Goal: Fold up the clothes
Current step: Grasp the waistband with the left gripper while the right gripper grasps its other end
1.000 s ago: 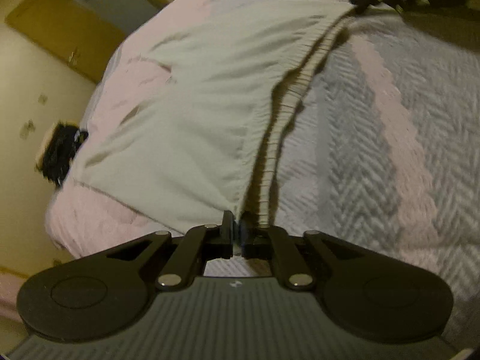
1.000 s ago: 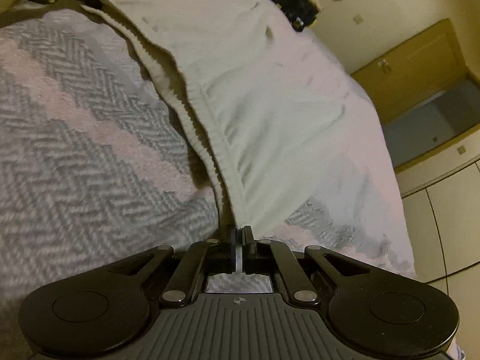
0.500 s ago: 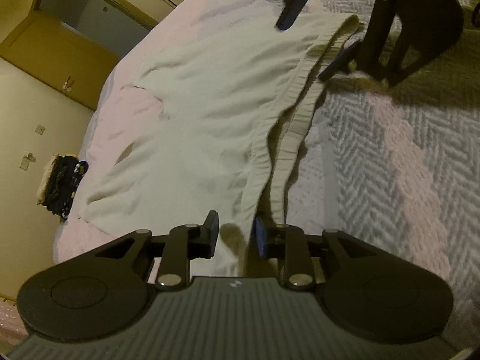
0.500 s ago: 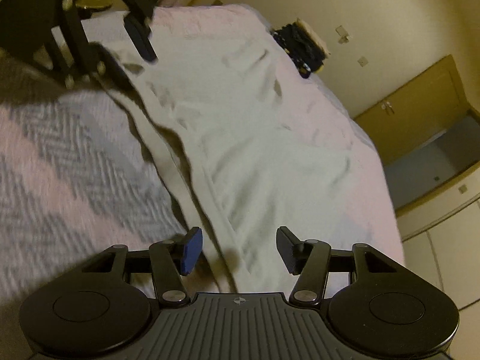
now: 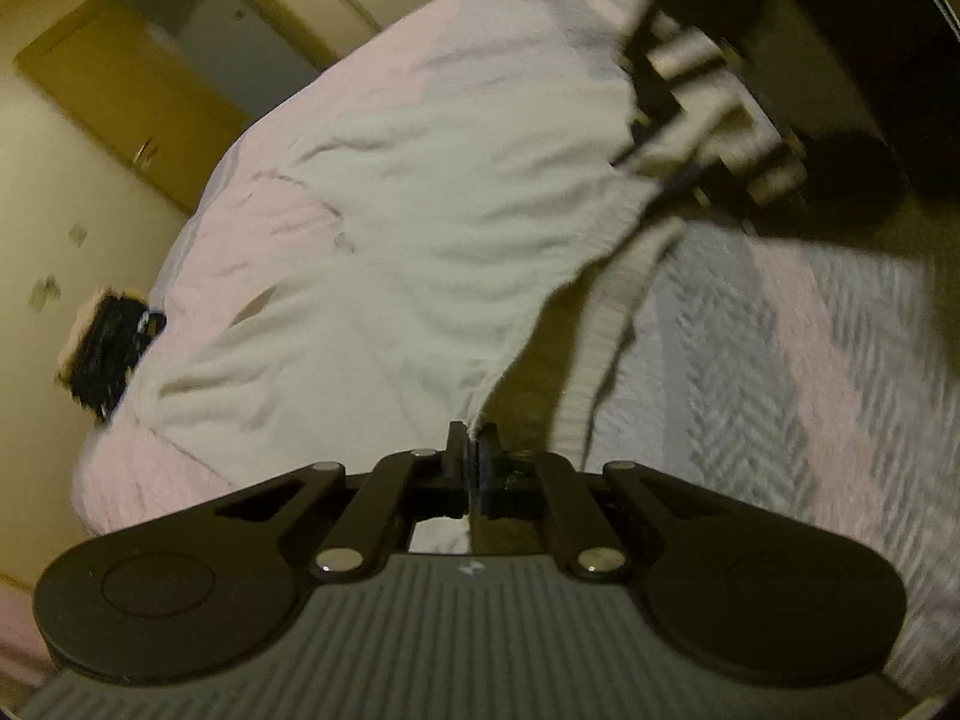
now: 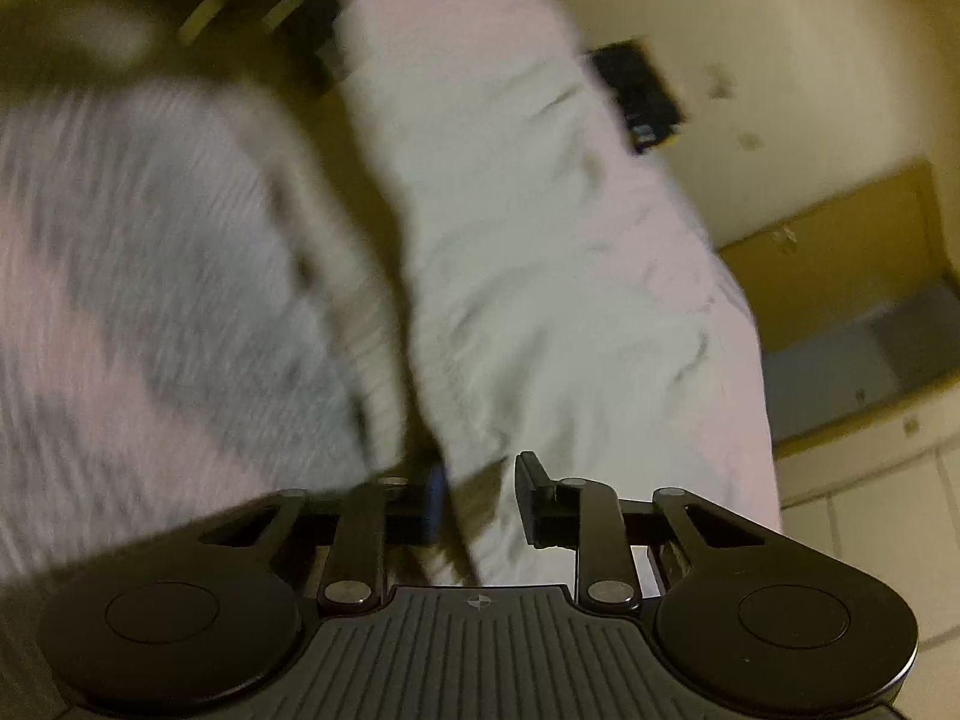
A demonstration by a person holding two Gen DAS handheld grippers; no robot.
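A white garment (image 5: 420, 228) with a ribbed waistband (image 5: 606, 324) lies spread on a bed. In the left wrist view my left gripper (image 5: 472, 438) is shut on the near edge of its upper layer, which is lifted off the waistband. The other gripper (image 5: 720, 108) shows blurred at the garment's far corner. In the right wrist view, which is blurred, my right gripper (image 6: 480, 480) has its jaws closing around the garment's (image 6: 540, 276) near edge. A gap still shows between pads and cloth. The left gripper (image 6: 270, 0) is a dark blur at the top.
A grey and pink herringbone blanket (image 5: 810, 360) covers the bed beside the garment (image 6: 150, 276). A black object (image 5: 102, 354) sits at the bed's far edge (image 6: 642, 96). Beyond stand a wooden cabinet (image 5: 120, 96) and a pale wall.
Both grippers let go of the waistband and opened. The left has since shut on the upper layer's edge and lifted it. The right jaws have narrowed around the cloth, and that hand has moved.
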